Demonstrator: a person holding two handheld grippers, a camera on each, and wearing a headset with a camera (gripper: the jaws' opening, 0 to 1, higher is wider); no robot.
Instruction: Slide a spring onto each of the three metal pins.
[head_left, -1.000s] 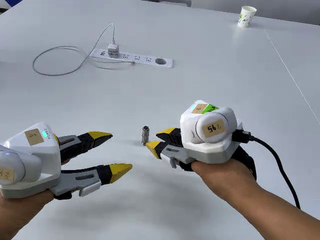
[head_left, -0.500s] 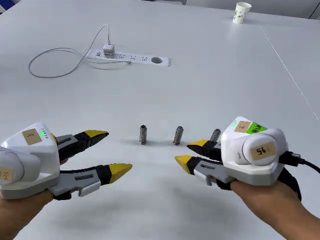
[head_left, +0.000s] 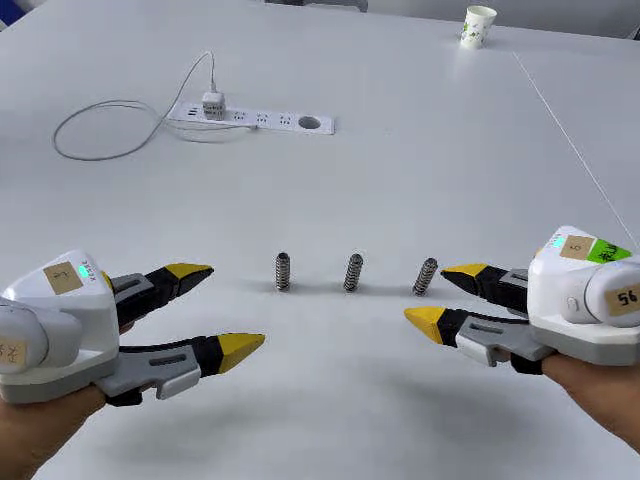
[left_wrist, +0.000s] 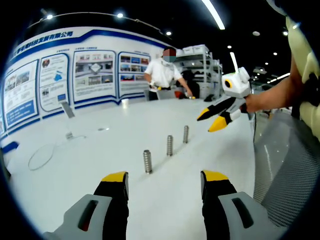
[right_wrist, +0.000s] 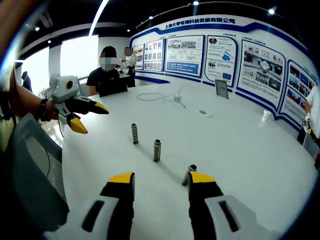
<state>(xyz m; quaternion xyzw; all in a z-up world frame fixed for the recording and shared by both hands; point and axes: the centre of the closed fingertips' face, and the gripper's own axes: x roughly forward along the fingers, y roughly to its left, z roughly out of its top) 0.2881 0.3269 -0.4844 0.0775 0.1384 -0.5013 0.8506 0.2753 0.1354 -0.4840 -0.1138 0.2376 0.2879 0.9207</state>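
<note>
Three upright metal pins stand in a row on the white table, each wearing a coil spring: the left one, the middle one, and the right one, which leans slightly. My left gripper is open and empty, left of the row. My right gripper is open and empty, its fingertips just right of the right pin.
A white power strip with a plugged charger and looped cable lies at the back left. A paper cup stands far back. A table seam runs along the right. People are at the table's far side in both gripper views.
My right gripper has drawn back to the right, away from the left pin, uncovering the middle and right pins with their springs. The left gripper has stayed put.
</note>
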